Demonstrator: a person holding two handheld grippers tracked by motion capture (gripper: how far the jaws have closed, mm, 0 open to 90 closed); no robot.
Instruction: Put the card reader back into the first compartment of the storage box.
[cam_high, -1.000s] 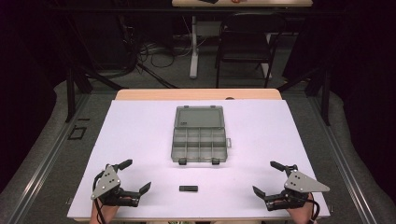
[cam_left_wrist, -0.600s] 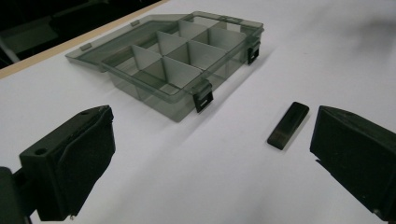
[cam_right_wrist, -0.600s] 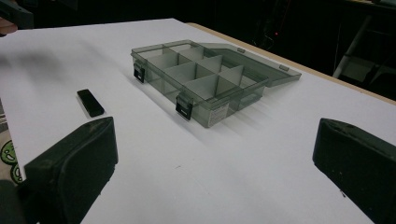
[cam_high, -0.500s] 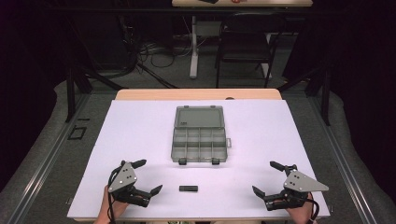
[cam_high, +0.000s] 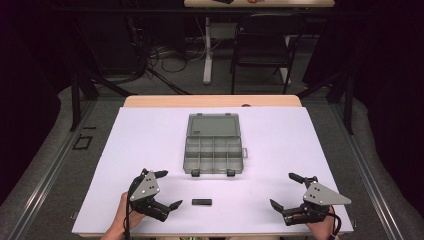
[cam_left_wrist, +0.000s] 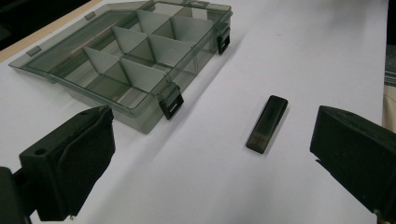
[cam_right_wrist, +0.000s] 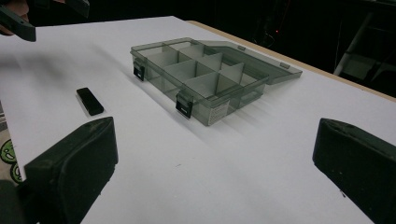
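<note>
Since the earlier frames the left gripper (cam_high: 166, 190) has slid along the near edge of the counter toward its middle, while the right gripper (cam_high: 287, 191) has kept its place by the near right corner. Both are wide open and hold nothing. In the left gripper view the two black, matte, blocky jaws stand well apart, with the small flat black plastic stick (cam_left_wrist: 267, 123) lying ahead between them, nearer the right-hand jaw; that framing suggests the hand is lining up to close on it. The stick, about the shape of a USB drive with rounded ends and a slightly glossy face, lies flat on the white counter (cam_high: 150, 145), near the middle of the near edge, just right of the left gripper and apart from it.

Beyond the stick sits the smoky grey translucent plastic organizer box (cam_high: 214, 155), at the middle of the counter. Its lid is folded flat back toward the far edge, so the divided compartments lie open from above and look empty. Two black latches hang on its near wall, facing the stick. Thin upright partitions split the tray into small cells, probably where the stick is meant to go.

The right gripper hangs idle, pointed toward the box.
</note>
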